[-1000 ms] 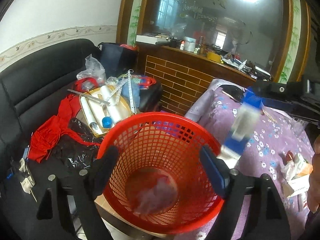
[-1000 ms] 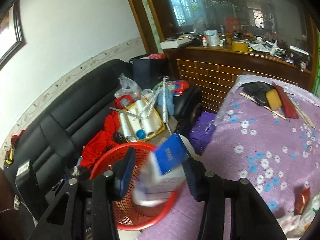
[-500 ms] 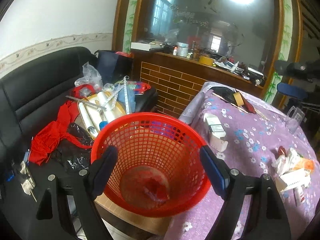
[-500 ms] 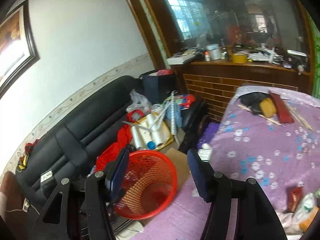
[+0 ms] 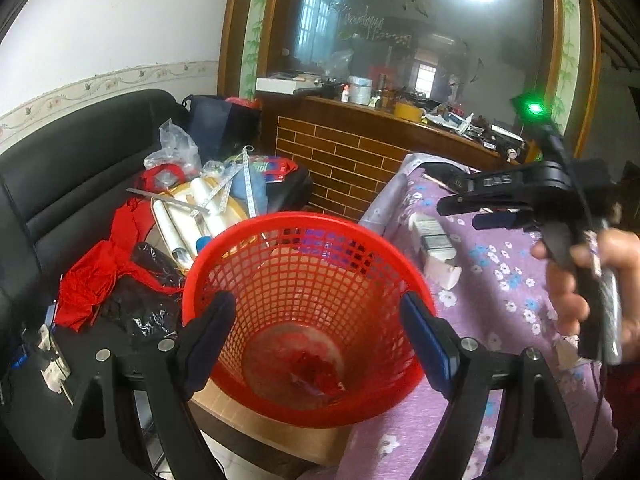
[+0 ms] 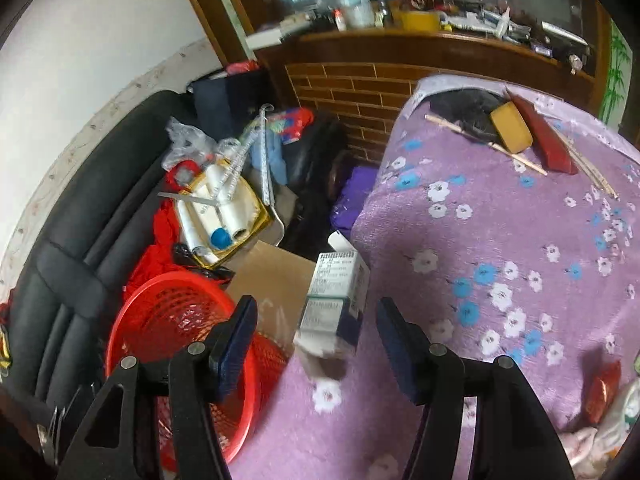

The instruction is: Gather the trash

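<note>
Right now the left gripper (image 5: pixel 316 332) has its jaws spread wide on either side of a red mesh basket (image 5: pixel 304 276), one finger outside each wall; whether the pads actually press on the mesh is hard to tell. Down in the basket's bottom lies a bit of red scrap (image 5: pixel 312 368), too blurred to name. The basket sits at the edge of a table covered in a purple flowered cloth (image 6: pixel 500 240), with a flat piece of cardboard (image 6: pixel 272 276) beneath and behind it. In the right wrist view the right gripper (image 6: pixel 316 344) is open too, its blue-padded fingers well apart and holding nothing. Between them, on the cloth close to the table's edge and just beside the basket, lies a white and blue carton (image 6: pixel 336 300), blurred, touching neither finger. Seen from the left wrist camera, the same carton (image 5: pixel 436 248) rests on the cloth to the right of the basket, with the right gripper above it, gripped by the person's hand (image 5: pixel 592 288). More wrappers (image 6: pixel 604 392) lie at the near right corner of the table. A black sofa (image 6: pixel 80 216) piled with clutter stands to the left.
</note>
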Action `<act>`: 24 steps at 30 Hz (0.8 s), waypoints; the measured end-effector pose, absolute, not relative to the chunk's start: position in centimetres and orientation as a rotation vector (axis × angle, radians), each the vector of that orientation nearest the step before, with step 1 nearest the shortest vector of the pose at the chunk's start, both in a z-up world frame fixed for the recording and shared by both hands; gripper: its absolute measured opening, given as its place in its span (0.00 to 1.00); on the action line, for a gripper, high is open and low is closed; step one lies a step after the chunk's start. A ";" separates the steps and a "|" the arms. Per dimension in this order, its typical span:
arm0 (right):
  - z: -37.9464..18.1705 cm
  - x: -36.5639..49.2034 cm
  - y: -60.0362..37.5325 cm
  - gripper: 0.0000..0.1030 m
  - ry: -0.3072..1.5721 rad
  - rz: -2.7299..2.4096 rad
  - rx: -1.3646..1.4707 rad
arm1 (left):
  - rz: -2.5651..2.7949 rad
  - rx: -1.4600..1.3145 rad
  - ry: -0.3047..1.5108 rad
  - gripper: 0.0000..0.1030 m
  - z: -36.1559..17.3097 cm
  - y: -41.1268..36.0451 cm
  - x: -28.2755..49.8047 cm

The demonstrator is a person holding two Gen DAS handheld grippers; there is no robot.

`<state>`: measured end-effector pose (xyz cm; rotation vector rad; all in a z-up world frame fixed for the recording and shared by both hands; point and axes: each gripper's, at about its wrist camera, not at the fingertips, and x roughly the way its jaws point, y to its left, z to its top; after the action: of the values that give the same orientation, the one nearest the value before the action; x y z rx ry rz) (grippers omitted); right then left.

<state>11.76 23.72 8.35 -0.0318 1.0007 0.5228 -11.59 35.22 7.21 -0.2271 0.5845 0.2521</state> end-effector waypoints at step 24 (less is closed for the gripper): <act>9.6 9.6 24.9 0.36 1.029 0.597 -0.078 | 0.248 -0.254 0.561 0.80 6.7 37.1 -13.0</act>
<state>9.56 24.93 9.62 -0.0778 1.0291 0.5974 -13.04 37.13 6.73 -0.2542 0.5606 0.2480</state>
